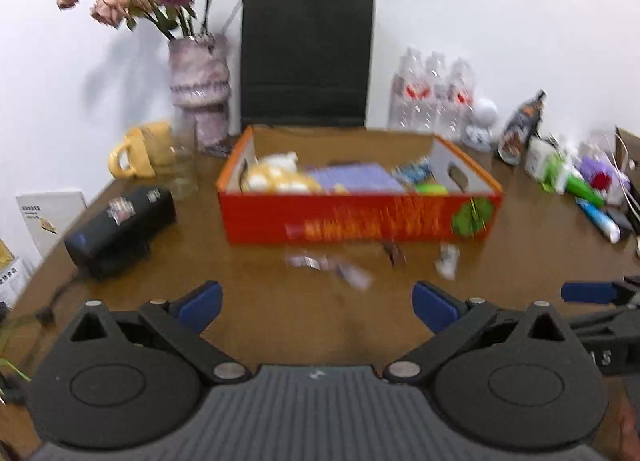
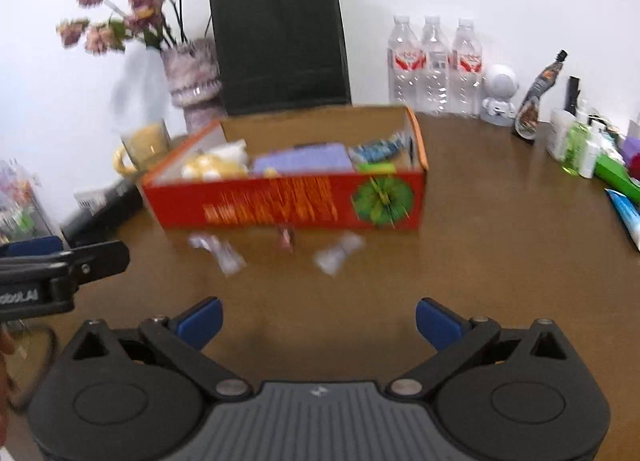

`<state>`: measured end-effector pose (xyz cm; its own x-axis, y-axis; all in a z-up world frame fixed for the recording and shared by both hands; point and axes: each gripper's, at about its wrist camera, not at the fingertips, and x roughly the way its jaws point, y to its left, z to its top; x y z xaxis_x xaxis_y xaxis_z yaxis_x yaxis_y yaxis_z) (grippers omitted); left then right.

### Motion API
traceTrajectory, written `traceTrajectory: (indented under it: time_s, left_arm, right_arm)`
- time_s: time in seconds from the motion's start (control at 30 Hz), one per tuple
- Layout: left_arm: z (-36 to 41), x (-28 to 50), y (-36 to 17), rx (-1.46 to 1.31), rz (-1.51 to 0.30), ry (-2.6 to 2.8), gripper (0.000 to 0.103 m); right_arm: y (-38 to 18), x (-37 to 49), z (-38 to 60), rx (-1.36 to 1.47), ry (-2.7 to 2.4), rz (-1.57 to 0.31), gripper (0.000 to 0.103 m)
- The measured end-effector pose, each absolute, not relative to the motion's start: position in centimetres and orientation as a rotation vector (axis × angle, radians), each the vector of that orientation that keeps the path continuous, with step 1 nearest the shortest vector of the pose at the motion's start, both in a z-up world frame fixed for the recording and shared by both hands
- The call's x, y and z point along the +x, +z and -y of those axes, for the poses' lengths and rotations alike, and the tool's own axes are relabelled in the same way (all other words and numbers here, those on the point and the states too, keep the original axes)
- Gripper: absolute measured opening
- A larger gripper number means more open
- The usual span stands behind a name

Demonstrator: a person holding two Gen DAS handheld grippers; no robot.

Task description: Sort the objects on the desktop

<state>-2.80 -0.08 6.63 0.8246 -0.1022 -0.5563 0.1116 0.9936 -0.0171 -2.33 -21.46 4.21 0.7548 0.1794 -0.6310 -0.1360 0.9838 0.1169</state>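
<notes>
The left claw (image 1: 318,303) is standing with its blue pads spread wide apart, gripping nothing and hanging above bare brown bench (image 1: 280,321). The right claw (image 2: 318,321) is gaping just as wide, likewise empty, over the same wood; one of its blue pads is showing at the right edge of the left wrist view, and one of the left claw's is showing at the left edge of the right wrist view, so the two are working side by side. Ahead of both, an open red cardboard box (image 1: 360,217) is sitting on the bench, already carrying a yellow and white bundle (image 1: 276,177), a purple flat pack (image 1: 356,177) and a green item (image 1: 432,189). Three small wrapped pieces are lying loose on the bench just in front of the box: a pale wrapper (image 2: 218,251), a dark brown one (image 2: 286,237) and a white one (image 2: 338,253), all blurred. Behind the box a black paper bag (image 1: 306,57) is leaning at the wall, with a vase of dried roses (image 1: 200,93) and a yellow mug (image 1: 136,153) to its left and three water bottles (image 2: 434,65) to its right. Nothing is lying between the claws and the loose pieces.
</notes>
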Motion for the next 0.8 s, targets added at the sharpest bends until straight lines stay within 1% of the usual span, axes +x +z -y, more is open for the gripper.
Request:
traceTrajectory:
  time_s: [0.1,0.27,0.8]
  left_arm:
    - [0.4,-3.3,4.8,0.011,-0.590,-0.135,0.103]
    - [0.8,-3.5,3.3,0.030,-0.578,-0.138,0.103]
    - [-0.2,-1.7,0.6,0.026,-0.655,-0.099,0.103]
  right_arm:
    - [2.1,-2.8,21.8,0.068,0.156,-0.705,0.103]
    - [0.6,-3.2,21.9,0.066,0.149,-0.714,0.103]
    - [-0.8,-2.5,19.8,-0.019,0.136,-0.710,0.103]
